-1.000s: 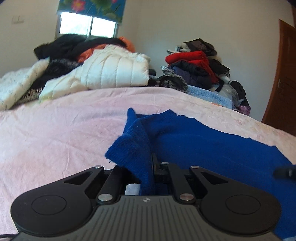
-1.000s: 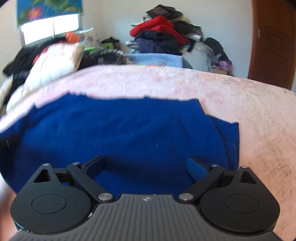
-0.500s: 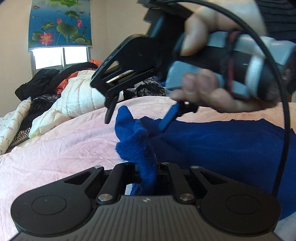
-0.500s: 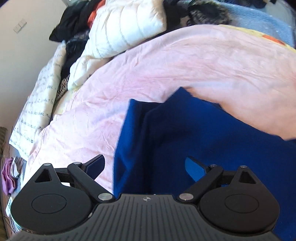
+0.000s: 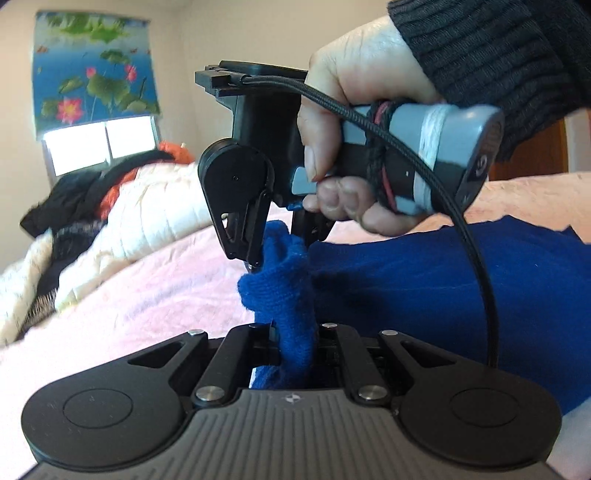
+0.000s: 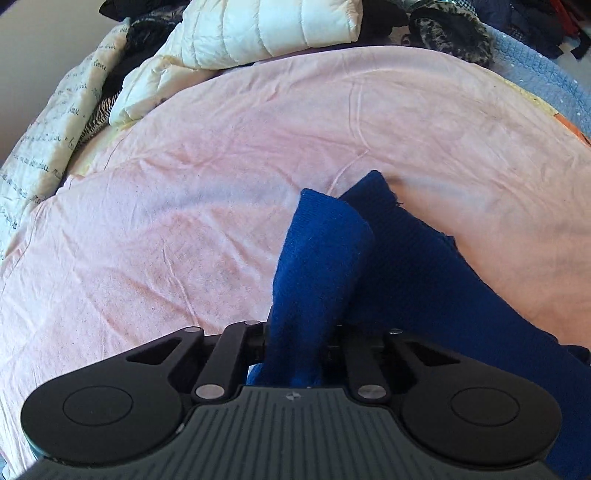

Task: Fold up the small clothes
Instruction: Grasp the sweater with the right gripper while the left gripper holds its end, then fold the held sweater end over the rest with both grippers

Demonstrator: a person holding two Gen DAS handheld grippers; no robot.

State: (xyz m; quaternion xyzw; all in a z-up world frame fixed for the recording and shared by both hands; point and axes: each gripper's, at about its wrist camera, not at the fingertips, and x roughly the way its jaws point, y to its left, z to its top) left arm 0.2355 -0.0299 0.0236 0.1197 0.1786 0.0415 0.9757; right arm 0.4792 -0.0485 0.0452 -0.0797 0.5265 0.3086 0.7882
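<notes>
A dark blue knit garment [image 5: 424,288] lies on the pink bedsheet [image 5: 147,295]. My left gripper [image 5: 295,347] is shut on a bunched end of it. My right gripper [image 5: 280,251], held in a hand, comes down from above and is shut on the same bunched end just beyond the left gripper. In the right wrist view the right gripper [image 6: 295,350] pinches a raised fold of the blue garment [image 6: 321,251], and the rest trails off to the lower right over the sheet [image 6: 184,221].
A white puffer jacket [image 6: 266,29] and dark clothes [image 5: 88,184] are piled at the far edge of the bed. A patterned quilt [image 6: 40,140] lies at the left. A light blue blanket [image 6: 535,70] lies at the far right. A wooden door [image 5: 528,162] stands at right.
My right gripper swung over from the garment's right side to its left end, came down and shut on the bunched fabric. My left gripper kept its hold.
</notes>
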